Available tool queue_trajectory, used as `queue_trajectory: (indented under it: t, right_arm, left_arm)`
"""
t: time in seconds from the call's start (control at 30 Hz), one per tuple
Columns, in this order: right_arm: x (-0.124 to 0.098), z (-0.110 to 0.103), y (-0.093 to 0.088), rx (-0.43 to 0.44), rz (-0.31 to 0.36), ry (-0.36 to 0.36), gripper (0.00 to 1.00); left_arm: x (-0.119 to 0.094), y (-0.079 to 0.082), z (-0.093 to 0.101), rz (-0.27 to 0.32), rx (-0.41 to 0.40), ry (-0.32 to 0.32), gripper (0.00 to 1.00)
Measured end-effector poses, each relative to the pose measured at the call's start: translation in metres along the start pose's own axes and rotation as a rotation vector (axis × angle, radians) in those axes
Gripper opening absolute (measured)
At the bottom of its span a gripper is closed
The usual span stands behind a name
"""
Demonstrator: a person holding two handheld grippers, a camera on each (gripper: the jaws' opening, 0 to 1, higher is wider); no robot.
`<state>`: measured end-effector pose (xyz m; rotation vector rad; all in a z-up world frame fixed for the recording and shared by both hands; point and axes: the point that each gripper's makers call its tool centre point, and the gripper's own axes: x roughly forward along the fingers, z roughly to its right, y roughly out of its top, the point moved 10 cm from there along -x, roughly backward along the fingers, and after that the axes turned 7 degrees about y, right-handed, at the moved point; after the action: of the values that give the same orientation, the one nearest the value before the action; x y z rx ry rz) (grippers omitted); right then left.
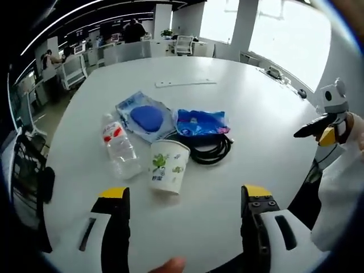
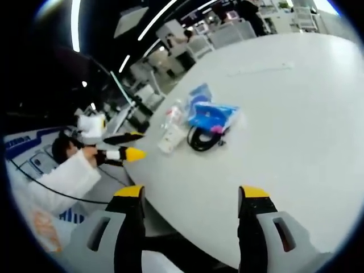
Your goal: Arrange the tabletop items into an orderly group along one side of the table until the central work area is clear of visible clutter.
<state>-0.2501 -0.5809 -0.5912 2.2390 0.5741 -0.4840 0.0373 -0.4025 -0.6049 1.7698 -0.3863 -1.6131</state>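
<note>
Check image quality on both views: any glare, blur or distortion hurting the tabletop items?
Left gripper view: the windows are blown out, the white table shows soft glare, but the paper cup, water bottle and black cable read sharp. Right gripper view: strong fisheye bending, dark left half with bright ceiling strips, the item cluster is small and soft, and the blue packet is slightly blurred.

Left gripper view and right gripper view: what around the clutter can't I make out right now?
- Black cable: its far loop lies under the blue packet, left gripper view.
- Paper cup and water bottle: too small and blurred to separate, right gripper view.
- White strip: too small to identify, left gripper view.
</note>
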Motion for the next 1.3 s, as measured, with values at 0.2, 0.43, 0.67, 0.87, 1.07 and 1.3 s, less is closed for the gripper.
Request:
queue_trajectory:
  t: [0.2, 0.43, 0.67, 0.87, 1.07, 1.3]
  right_arm:
    - [-0.011, 0.005, -0.004, 0.032, 0.034, -0.024, 0.63]
    - [-0.023, 0.015, -0.004, 0.087, 0.080, -0.072, 0.62]
    - [-0.021, 0.013, -0.008, 0.090, 0.054, -0.072, 0.62]
    - [-0.016, 0.009, -0.008, 0.075, 0.028, -0.053, 0.62]
    - [-0.012, 0.012, -0.002, 0.064, 0.017, -0.048, 0.61]
    - [-0.002, 0.017, 0.009, 0.052, 0.005, -0.049, 0.60]
  left_arm:
    - [0.019, 0.006, 0.001, -0.023, 0.036, 0.002, 0.74]
    - [0.034, 0.012, -0.004, 0.011, -0.006, 0.033, 0.65]
    - [0.047, 0.016, -0.004, -0.009, -0.012, 0.026, 0.61]
    - [0.056, 0.015, -0.005, -0.035, -0.024, 0.056, 0.62]
    - [0.054, 0.017, -0.005, -0.011, -0.062, 0.071, 0.62]
    - [0.049, 0.041, -0.001, 0.057, -0.026, 0.078, 0.60]
